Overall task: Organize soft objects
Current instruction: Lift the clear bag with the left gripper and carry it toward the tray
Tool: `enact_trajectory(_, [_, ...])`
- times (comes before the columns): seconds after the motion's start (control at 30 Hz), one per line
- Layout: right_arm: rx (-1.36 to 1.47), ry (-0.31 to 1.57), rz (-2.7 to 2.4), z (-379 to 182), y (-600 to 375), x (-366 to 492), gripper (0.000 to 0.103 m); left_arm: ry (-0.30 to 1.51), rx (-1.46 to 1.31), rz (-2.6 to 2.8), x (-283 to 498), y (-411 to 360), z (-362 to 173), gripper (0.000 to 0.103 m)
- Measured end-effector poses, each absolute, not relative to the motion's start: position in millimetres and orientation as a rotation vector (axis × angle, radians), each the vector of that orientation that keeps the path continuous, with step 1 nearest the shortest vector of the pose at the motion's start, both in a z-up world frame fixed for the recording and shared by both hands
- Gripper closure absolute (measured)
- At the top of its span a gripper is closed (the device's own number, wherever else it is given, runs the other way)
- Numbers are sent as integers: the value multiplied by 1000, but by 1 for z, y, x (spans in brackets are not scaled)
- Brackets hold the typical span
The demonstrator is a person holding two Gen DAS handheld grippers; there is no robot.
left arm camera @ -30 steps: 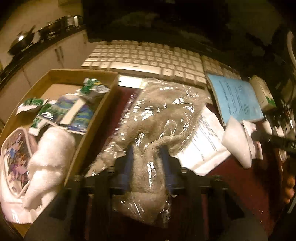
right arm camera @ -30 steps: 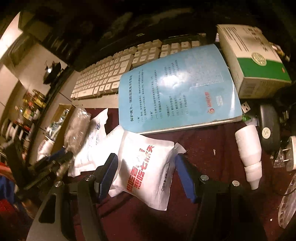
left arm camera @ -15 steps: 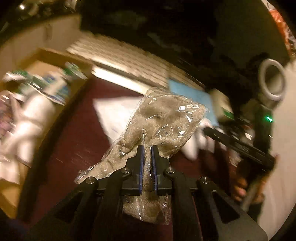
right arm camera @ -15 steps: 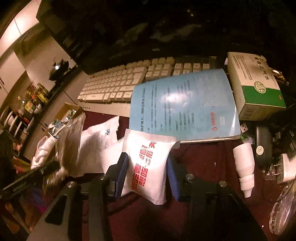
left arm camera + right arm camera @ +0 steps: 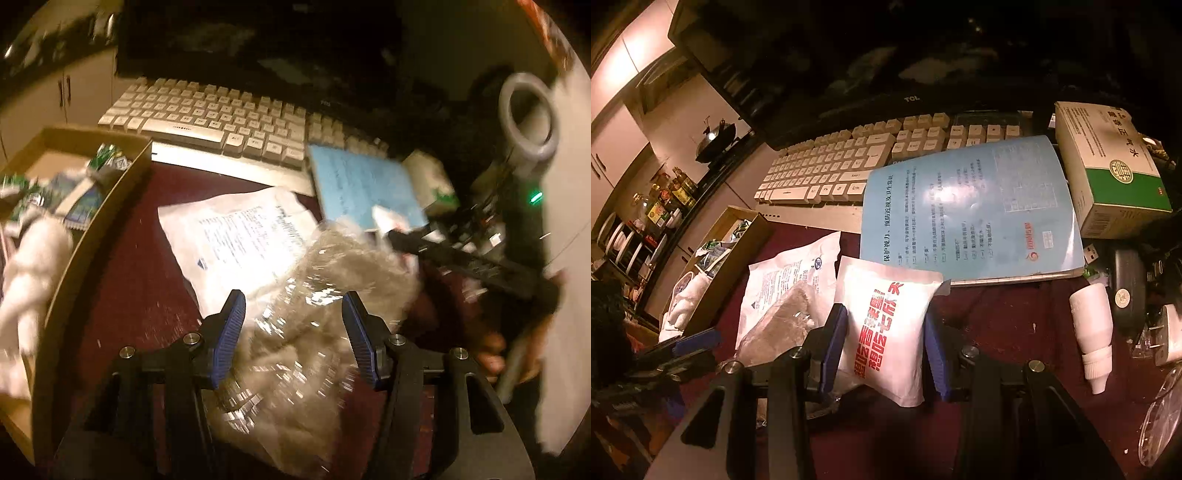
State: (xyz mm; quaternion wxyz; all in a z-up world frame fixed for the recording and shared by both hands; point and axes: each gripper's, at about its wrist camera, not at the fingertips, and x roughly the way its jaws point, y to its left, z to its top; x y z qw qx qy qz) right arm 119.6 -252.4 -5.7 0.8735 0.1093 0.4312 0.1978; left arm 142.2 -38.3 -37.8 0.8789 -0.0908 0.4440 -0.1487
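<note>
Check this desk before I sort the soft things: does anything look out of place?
Yes. A blue booklet lies partly over the keyboard, covering its right-hand keys, and a white dropper bottle lies tipped on its side on the red desktop.

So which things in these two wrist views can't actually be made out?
- Left wrist: the bagged grey fluff is smeared by motion blur; its near end is hidden by the left gripper, whose jaws are opening.
- Right wrist: the white pouch bottom edge is hidden behind the right gripper.
- Cardboard box contents: too small, dark.
</note>
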Motion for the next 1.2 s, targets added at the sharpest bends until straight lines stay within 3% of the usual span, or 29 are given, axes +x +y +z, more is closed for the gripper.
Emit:
enact_trajectory(0.27, [229,908,416,-6,-251,120,62,997,-132,-362,163,-59,-59,49])
enact_trajectory(0.37, [234,907,414,-7,-252,119,62,983,-115,-346,156,-59,-59,89])
enact_trajectory(0.43, [242,905,418,-7,-253,119,62,964,-152,-348,150,-52,-56,95])
enact_trajectory(0.83, [281,784,473,10,-254,108,62,836,-577,-277,91,52,-20,97])
enact_trajectory(1.2, [280,661,631,40,-215,91,62,673,-634,-40,34,175,28,97])
